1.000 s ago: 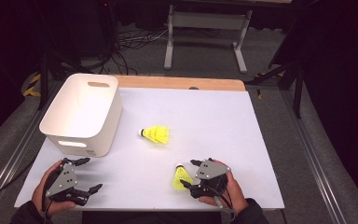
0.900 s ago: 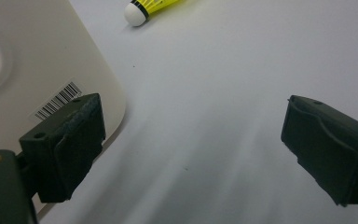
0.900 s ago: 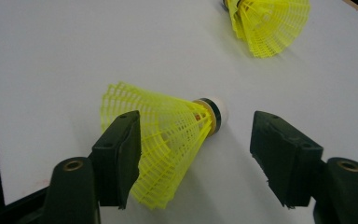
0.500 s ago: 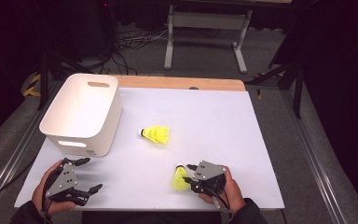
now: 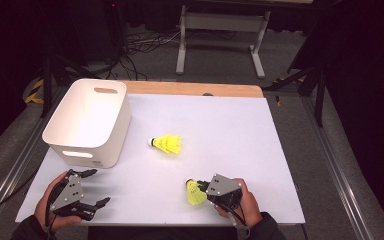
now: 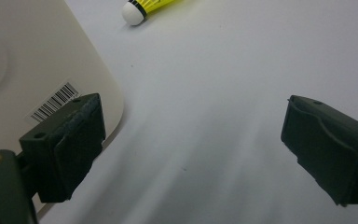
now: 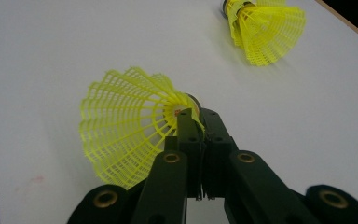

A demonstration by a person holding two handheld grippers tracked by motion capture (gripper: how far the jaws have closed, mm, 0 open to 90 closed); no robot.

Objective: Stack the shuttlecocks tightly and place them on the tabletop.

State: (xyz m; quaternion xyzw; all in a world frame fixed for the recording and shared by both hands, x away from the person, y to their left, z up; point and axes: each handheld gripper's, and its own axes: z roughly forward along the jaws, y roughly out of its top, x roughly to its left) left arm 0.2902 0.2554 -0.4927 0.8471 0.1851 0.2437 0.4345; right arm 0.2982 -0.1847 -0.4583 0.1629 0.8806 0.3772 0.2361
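Observation:
Two yellow shuttlecocks lie on the white table. The nearer shuttlecock (image 5: 195, 195) (image 7: 130, 126) is pinched in my right gripper (image 5: 200, 189) (image 7: 196, 116), whose jaws have just been closing and now meet on the skirt close to the cork. The other shuttlecock (image 5: 167, 144) (image 7: 265, 28) (image 6: 144, 7) lies on its side mid-table, untouched. My left gripper (image 5: 98, 186) (image 6: 198, 140) rests at the front left with its jaws wide apart and only bare table between them.
A white plastic bin (image 5: 112, 135) (image 6: 37, 60) with cut-out handles stands at the table's left, just beyond the left gripper. A wooden strip (image 5: 195, 89) runs along the table's far edge. Cables and a metal stand are on the floor behind.
The right gripper's jaws have closed onto the near shuttlecock. Both hands stayed where they were, and the far shuttlecock has not moved.

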